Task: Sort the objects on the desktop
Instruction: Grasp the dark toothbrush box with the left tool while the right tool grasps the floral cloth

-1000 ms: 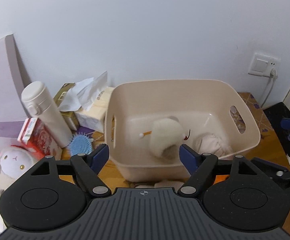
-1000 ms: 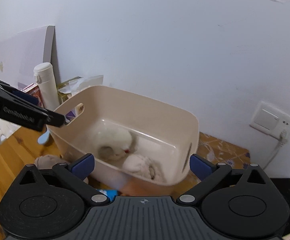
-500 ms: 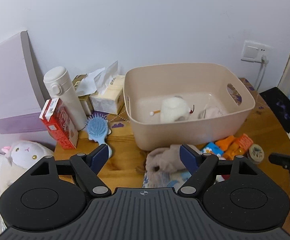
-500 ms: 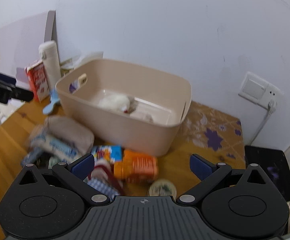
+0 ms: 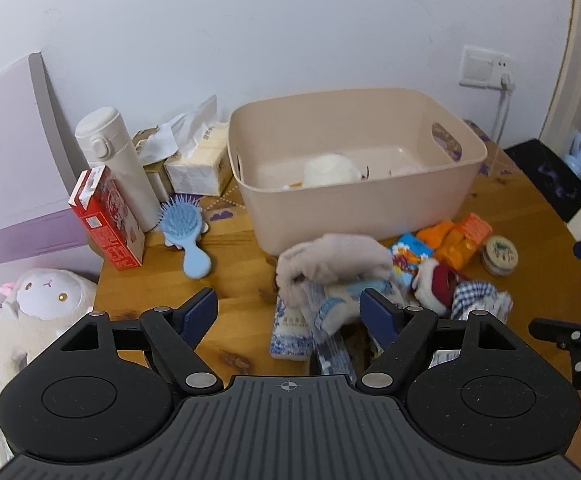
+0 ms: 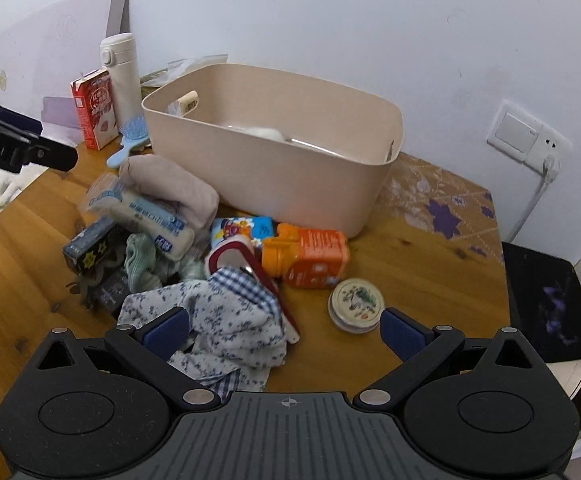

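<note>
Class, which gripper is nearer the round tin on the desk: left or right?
Right. The tin lies just ahead of the right gripper, by its right finger. The left gripper sits over the cloth pile, the tin well off to its right.

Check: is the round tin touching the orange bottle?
Apart. The right wrist view shows a strip of bare wood between the round tin and the orange bottle; the left wrist view shows the same gap.
</note>
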Demonstrator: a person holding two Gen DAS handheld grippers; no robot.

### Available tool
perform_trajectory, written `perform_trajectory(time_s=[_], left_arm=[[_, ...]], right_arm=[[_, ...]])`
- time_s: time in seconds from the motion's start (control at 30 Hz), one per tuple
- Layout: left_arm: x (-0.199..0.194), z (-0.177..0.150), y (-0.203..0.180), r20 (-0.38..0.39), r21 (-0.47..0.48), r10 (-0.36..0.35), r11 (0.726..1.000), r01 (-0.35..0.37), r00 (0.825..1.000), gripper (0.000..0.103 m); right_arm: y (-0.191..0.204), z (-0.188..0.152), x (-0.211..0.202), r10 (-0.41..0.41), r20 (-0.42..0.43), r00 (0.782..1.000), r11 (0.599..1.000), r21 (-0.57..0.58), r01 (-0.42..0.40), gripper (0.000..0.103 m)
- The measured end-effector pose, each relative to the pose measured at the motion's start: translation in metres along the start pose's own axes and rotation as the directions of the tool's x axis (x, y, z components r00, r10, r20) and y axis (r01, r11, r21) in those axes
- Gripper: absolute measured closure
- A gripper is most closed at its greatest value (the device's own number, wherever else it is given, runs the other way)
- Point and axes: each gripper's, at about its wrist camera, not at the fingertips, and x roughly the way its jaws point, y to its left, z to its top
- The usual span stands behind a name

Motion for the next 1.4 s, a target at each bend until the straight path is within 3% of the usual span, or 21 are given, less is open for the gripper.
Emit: perform_trajectory(time_s=[0.5, 0.8, 1.23, 1.4], left_arm=[[0.021, -0.038, -0.026, -0.035, 0.073, 0.013, 0.997, -0.01, 0.999, 0.024], [0.041, -0.043, -0.039, -0.07, 0.095, 0.02, 0.995, -0.013, 0.997, 0.025], [0.061, -0.045, -0.045, -0.136, 0.124, -0.003, 0.992, 0.02, 0.991, 0.062], [0.066, -0.045, -0.043, -0.163, 0.122, 0.0, 0.992, 0.02, 0.987, 0.07]], right_arm=[[0.02, -0.026, 0.032, 0.078, -0.059, 0.995, 0.995, 0.062, -0.074, 0.0], [0.02, -0.032, 0.055, 0.121, -0.11, 0.987, 0.987, 0.123, -0.107, 0.0], [0.024, -0.032, 0.08, 0.15, -0.136, 0.979, 0.983, 0.122, -0.134, 0.0], [0.022, -0.033, 0.082, 0.178, -0.136, 0.974, 0.979, 0.128, -0.161, 0.014]])
